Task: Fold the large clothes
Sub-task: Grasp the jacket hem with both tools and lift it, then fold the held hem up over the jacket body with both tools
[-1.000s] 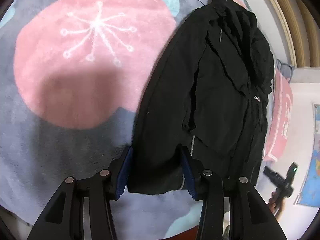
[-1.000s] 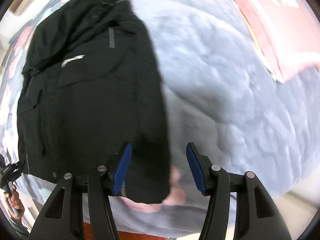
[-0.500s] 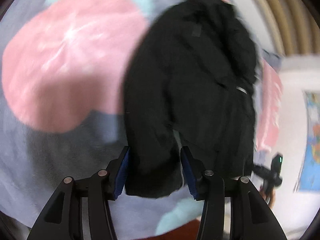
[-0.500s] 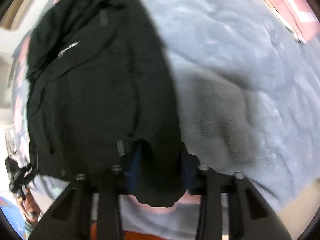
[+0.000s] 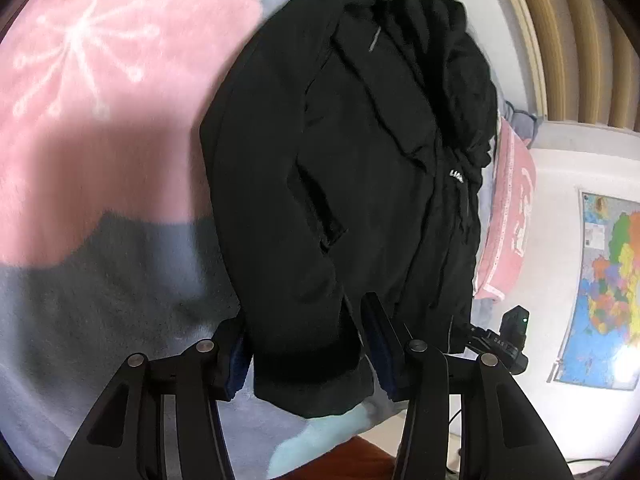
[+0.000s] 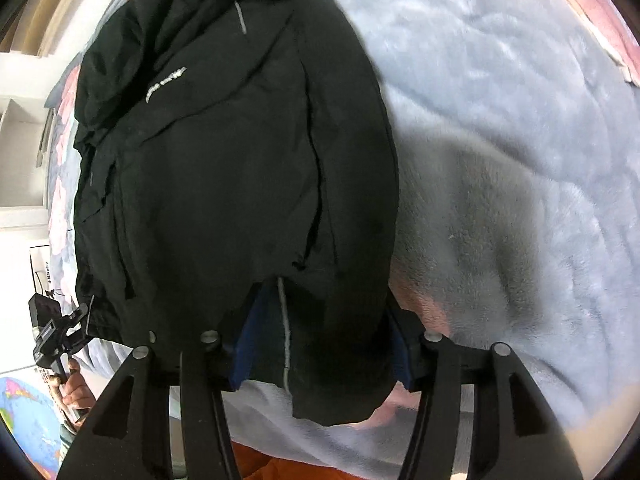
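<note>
Right now a black jacket (image 5: pixel 340 168) lies lengthwise on a fuzzy blanket (image 5: pixel 100 272) w/ pink and grey patches. Left gripper (image 5: pixel 308 354) has its blue-padded fingers (image 5: pixel 380 344) spread wide, either side of the jacket's near hem corner; whether the pads actually pinch the cloth can't be told. Right gripper (image 6: pixel 320 348) straddles the other hem corner (the one w/ the grey strip), also wide apart, grip equally unclear. A map (image 5: pixel 604 292) hangs on the wall.

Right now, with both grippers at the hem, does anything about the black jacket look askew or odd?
Only its far end: the black fabric jacket bunches in rumpled folds near the collar instead of lying flat on the fleece blanket.
</note>
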Motion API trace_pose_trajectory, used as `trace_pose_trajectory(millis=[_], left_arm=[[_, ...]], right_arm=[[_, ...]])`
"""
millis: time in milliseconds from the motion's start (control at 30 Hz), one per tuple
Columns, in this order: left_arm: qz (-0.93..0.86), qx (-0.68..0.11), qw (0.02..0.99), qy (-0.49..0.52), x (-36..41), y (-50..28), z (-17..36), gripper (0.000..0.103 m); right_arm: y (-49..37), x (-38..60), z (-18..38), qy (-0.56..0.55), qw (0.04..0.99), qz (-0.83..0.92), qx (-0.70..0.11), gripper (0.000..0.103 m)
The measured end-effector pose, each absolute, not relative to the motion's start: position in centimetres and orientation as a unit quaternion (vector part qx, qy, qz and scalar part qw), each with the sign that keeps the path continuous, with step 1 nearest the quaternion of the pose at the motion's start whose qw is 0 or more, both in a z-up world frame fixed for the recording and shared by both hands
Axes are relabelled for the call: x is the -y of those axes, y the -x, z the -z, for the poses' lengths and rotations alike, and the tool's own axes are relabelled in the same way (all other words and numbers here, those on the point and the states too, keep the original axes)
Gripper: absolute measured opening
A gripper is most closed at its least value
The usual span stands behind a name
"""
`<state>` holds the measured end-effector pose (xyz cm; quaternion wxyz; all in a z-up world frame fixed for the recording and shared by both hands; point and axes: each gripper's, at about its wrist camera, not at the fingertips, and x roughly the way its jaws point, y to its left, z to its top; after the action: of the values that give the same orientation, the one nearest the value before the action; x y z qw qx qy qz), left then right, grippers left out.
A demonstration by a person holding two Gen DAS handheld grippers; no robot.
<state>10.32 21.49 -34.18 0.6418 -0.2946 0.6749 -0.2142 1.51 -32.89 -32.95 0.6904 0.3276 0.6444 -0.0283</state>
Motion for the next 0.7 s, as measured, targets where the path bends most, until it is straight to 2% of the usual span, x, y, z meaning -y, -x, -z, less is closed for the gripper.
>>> trace_pose_trajectory(millis=[200,233,267,300,333,367,567,700], left_arm=[[0.221,-0.671,0.650,0.278,-19.7,-10.6,33.1,0.051],[0.219,-0.673,0.652,0.273,-19.3,-10.7,33.1,0.051],[0.215,-0.674,0.655,0.265,-19.0,-10.9,33.0,0.046],[0.213,-0.675,0.660,0.254,-18.8,-11.2,32.8,0.038],[0.213,-0.673,0.665,0.244,-18.3,-11.3,32.5,0.031],[0.212,-0.668,0.673,0.234,-17.8,-11.6,31.9,0.029],[0.225,-0.611,0.712,0.263,-18.8,-13.6,26.7,0.022],[0.239,-0.575,0.733,0.272,-19.5,-15.8,22.9,0.022]], right_arm=[[-0.8,33.1,33.1,-0.334,0.690,0.013,-0.642,0.060],[-0.8,33.1,33.1,-0.330,0.690,0.014,-0.644,0.055],[-0.9,33.0,33.1,-0.320,0.693,0.020,-0.646,0.034],[-1.0,32.7,32.9,-0.313,0.697,0.021,-0.646,0.025],[-1.1,32.7,32.5,-0.310,0.702,0.020,-0.641,0.023],[-1.1,32.8,31.9,-0.305,0.708,0.019,-0.637,0.019],[-2.0,34.0,26.1,-0.307,0.743,0.011,-0.595,0.014],[-4.1,36.2,21.8,-0.318,0.761,0.001,-0.566,0.014]])
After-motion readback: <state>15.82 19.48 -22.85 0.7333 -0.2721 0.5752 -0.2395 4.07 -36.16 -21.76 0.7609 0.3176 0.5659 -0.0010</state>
